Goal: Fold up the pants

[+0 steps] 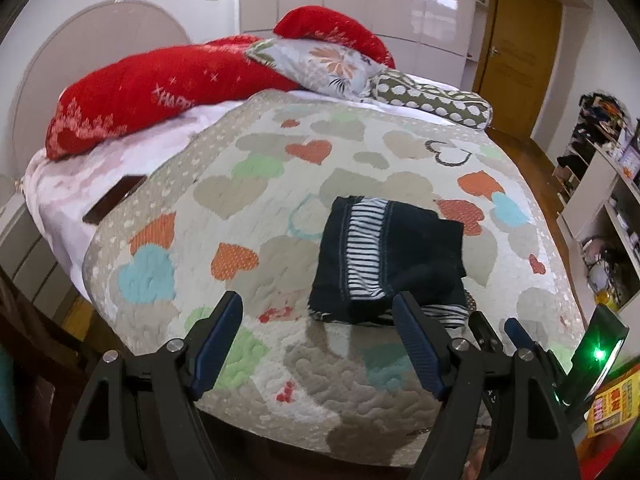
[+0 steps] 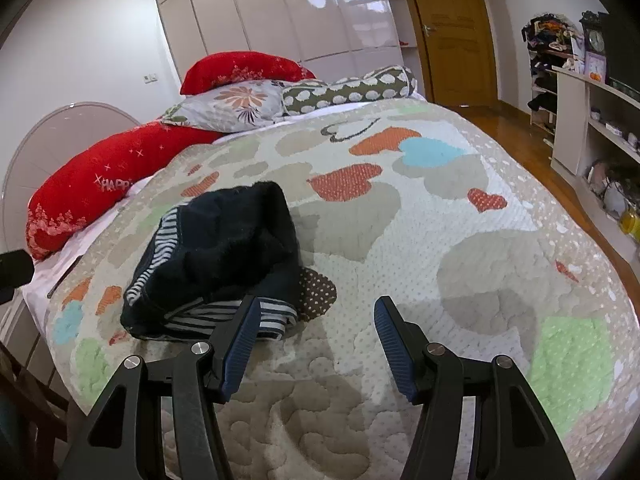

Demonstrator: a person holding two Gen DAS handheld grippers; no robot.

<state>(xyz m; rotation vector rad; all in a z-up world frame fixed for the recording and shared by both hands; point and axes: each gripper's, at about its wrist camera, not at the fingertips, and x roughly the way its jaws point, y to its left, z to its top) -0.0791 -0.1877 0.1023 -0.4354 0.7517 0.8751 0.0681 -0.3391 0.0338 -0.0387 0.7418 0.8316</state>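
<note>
The pants (image 1: 400, 248) are dark navy with a white-striped band, folded into a compact bundle that lies on the heart-patterned quilt (image 1: 248, 200). My left gripper (image 1: 318, 304) hovers just in front of the bundle's near edge, open, with nothing between its blue pads. To its right, the right gripper (image 1: 496, 328) shows as two dark fingers beside the bundle's near right corner. In the right wrist view the pants (image 2: 224, 248) lie ahead and to the left on the quilt (image 2: 440, 220). My right gripper (image 2: 318, 306) is open over bare quilt, its left finger (image 2: 240, 332) overlapping the striped hem.
Red pillows (image 1: 132, 96), a floral pillow (image 1: 320, 64) and a dotted bolster (image 1: 432, 100) lie along the head of the bed. A dark flat object (image 1: 116, 200) rests on the white sheet at left. Shelves (image 2: 600, 120) and a wooden door (image 2: 452, 32) stand to the right.
</note>
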